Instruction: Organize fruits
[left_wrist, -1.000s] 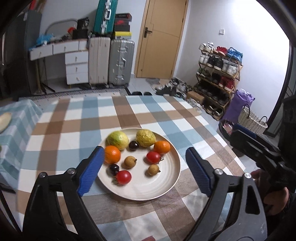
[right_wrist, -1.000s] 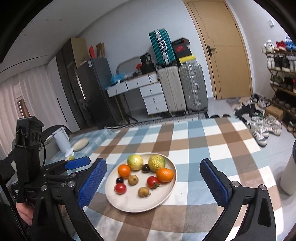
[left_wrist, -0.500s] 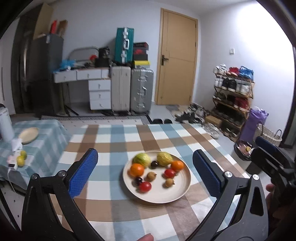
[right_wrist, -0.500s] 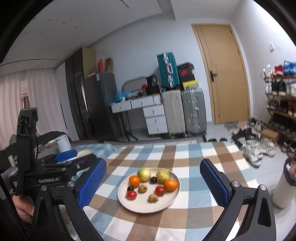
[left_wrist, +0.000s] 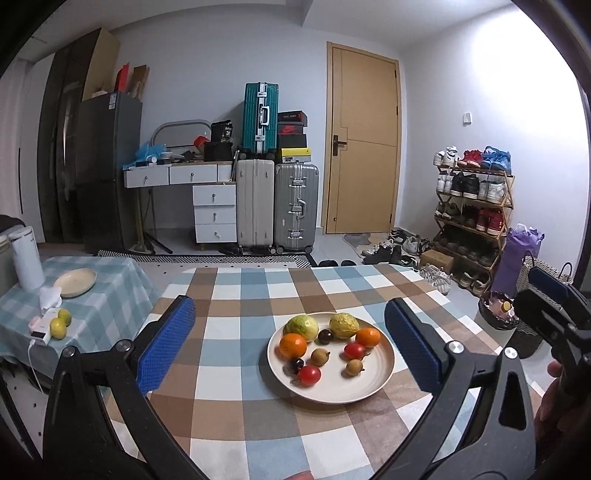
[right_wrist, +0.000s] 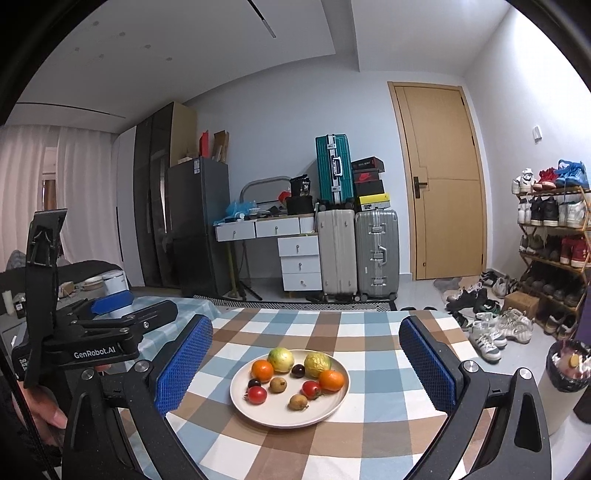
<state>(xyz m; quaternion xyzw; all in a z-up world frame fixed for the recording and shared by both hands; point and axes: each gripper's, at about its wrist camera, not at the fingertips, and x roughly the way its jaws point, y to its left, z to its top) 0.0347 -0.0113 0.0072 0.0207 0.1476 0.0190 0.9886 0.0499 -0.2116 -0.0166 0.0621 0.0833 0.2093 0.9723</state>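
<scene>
A cream plate (left_wrist: 373, 387) (right_wrist: 332, 410) sits on the checked table and holds two green-yellow fruits (left_wrist: 301, 326), two oranges (left_wrist: 293, 345) (right_wrist: 262, 370), two red tomatoes (left_wrist: 308, 374) (right_wrist: 256, 394), small brown fruits (left_wrist: 320, 356) and dark plums (left_wrist: 325, 335). My left gripper (left_wrist: 291, 350) is open and empty, held above and short of the plate. My right gripper (right_wrist: 304, 367) is open and empty, also back from the plate. The left gripper's body shows at the left of the right wrist view (right_wrist: 92, 343).
A low side table (left_wrist: 110, 295) at the left holds an empty plate (left_wrist: 75, 282), two yellow-green fruits (left_wrist: 59, 326), a white kettle (left_wrist: 24, 262) and a small device. A bin (right_wrist: 565, 373) stands at the right. Suitcases, drawers and a shoe rack stand behind.
Both grippers have pulled up and back from the plate, so it looks smaller and farther. Both stay open. The fruits have not moved.
</scene>
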